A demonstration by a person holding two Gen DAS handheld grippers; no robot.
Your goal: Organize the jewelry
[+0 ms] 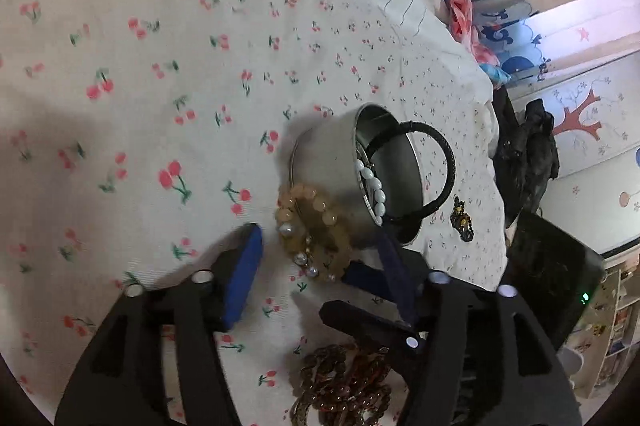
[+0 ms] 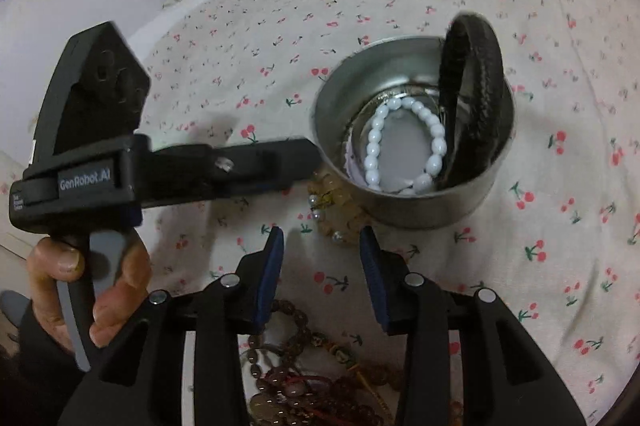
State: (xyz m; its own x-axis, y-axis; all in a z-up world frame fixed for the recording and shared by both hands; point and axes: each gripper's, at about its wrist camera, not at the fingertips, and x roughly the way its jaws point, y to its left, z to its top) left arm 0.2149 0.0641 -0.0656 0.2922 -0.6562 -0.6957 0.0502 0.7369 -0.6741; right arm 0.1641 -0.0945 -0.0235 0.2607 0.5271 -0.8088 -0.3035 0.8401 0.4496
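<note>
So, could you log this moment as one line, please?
left gripper open | right gripper open | amber bracelet beside tin | white bracelet inside

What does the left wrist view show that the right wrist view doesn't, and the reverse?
Left wrist only: a small dark brooch-like piece on the sheet beyond the metal tin, plus curtains and room clutter.

Right wrist only: the hand holding the left gripper, and the tin's floor ringed by the white bead bracelet.

Both: the tin, white bracelet, black band, amber bead bracelet, brown bead pile, cherry-print sheet.
</note>
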